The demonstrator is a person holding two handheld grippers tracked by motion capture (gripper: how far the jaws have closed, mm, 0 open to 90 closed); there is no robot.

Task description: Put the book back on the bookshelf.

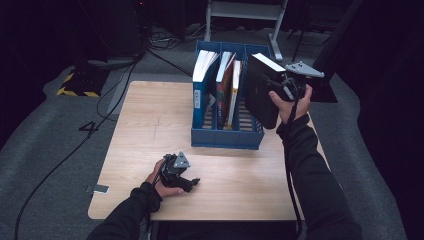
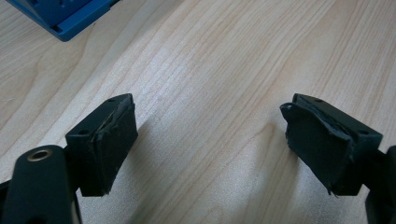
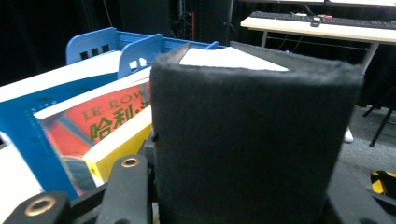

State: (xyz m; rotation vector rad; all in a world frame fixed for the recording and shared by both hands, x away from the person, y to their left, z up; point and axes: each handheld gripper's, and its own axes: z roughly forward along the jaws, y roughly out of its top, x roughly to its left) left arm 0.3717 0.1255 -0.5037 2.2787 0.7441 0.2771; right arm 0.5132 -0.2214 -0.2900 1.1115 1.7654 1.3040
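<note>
Right hand-held gripper (image 1: 278, 86) clamps the black book (image 1: 262, 90) above the blue rack's (image 1: 226, 137) right slot; left hand-held gripper (image 1: 192, 182) rests apart on the counter (image 1: 150, 115)

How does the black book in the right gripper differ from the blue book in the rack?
The black book is held up by the right gripper at the blue rack's right end, tilted; the blue book stands in the leftmost slot. The black cover looks felt-like in the right gripper view; the blue one looks smooth. Both show white page edges on top.

A black felt-covered book (image 3: 252, 140) sits clamped in the claw (image 3: 243, 196), beside colourful books (image 3: 93, 135) in a blue rack (image 3: 140, 51).
</note>
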